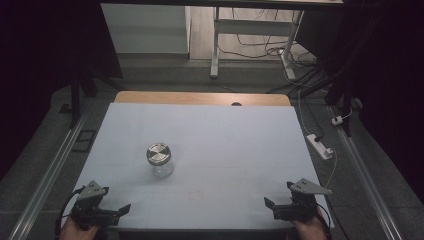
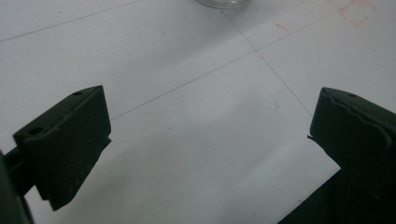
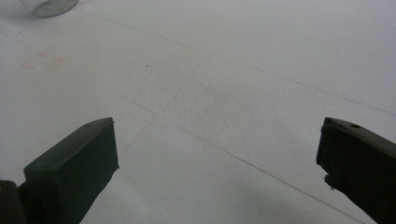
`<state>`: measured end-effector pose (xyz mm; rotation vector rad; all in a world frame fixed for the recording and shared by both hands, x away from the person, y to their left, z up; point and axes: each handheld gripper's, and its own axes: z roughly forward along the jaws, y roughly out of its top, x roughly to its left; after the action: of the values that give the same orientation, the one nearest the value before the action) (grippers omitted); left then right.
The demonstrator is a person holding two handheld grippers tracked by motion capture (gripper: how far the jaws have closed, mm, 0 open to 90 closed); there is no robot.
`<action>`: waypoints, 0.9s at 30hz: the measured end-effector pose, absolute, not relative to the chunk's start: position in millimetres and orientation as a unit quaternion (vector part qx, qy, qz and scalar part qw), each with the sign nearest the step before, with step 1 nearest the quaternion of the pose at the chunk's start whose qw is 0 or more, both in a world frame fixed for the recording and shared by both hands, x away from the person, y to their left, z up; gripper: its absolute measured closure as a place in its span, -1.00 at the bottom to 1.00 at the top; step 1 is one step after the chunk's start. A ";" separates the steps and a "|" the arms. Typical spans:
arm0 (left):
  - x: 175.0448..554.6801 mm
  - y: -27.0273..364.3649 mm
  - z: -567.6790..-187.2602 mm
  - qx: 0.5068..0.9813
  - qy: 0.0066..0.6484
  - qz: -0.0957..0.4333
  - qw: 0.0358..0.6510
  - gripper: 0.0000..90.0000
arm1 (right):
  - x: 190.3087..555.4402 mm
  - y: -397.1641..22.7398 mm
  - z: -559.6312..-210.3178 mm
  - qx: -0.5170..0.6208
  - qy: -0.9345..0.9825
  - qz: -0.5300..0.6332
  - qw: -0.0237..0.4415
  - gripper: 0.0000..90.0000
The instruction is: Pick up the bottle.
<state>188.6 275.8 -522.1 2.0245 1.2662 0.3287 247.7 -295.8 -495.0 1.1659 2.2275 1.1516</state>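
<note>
Table (image 1: 250, 130) under a pale sheet, wood edge showing along the far side. One jar (image 1: 160, 160) stands upright on the sheet, left of centre and nearer the person's side than the far edge; clear glass body, round metal lid (image 1: 158, 153) on top, seated flat. Nothing touches it. Left gripper (image 1: 107, 210) sits at the near left corner of the sheet, held in a hand (image 1: 75, 231) that enters from the bottom edge; jaws spread wide, nothing between them, bare sheet beneath. Left gripper (image 2: 208, 135) in its own view: two black jaws far apart, the jar's glass base (image 2: 222, 3) just cut by the top edge, well ahead of the jaws and slightly right of the midline. Right gripper (image 1: 282, 205) at the near right corner, likewise in a hand (image 1: 307, 231), jaws likewise wide apart and empty. Right gripper (image 3: 217, 154) in its own view: jar (image 3: 49, 7) at the upper left corner, well apart from the jaws; a faint reddish mark (image 3: 43, 61) on the sheet between, possibly a taped or drawn square, too pale to say. Thin lines cross the sheet in both gripper views. Jar lies closer to the left gripper than to the right. Both grippers low over the near edge; whether they rest on it is unclear. Beyond the table: dim floor, a power strip (image 1: 320, 146) and cables to the right.
</note>
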 end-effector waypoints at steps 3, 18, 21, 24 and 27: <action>189.0 275.2 -521.5 0.784 0.489 0.128 0.359 -1.00 | 247.7 -295.6 -494.9 0.414 0.792 0.407 0.187 -1.00; 193.0 274.8 -517.6 0.783 0.478 0.126 0.378 -1.00 | 249.0 -295.4 -495.4 0.416 0.794 0.404 0.183 -1.00; 195.8 272.8 -516.8 0.784 0.474 0.127 0.380 -1.00 | 249.2 -295.5 -495.5 0.416 0.794 0.404 0.183 -1.00; 199.5 269.1 -515.9 0.789 0.467 0.134 0.376 -1.00 | 249.6 -295.3 -495.8 0.416 0.794 0.404 0.182 -1.00; 202.7 266.6 -515.3 0.793 0.462 0.138 0.374 -1.00 | 249.8 -295.1 -495.9 0.416 0.795 0.403 0.181 -1.00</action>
<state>202.7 266.6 -515.3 2.0301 1.1823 0.3540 249.8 -295.1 -495.9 1.1744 2.2445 1.1393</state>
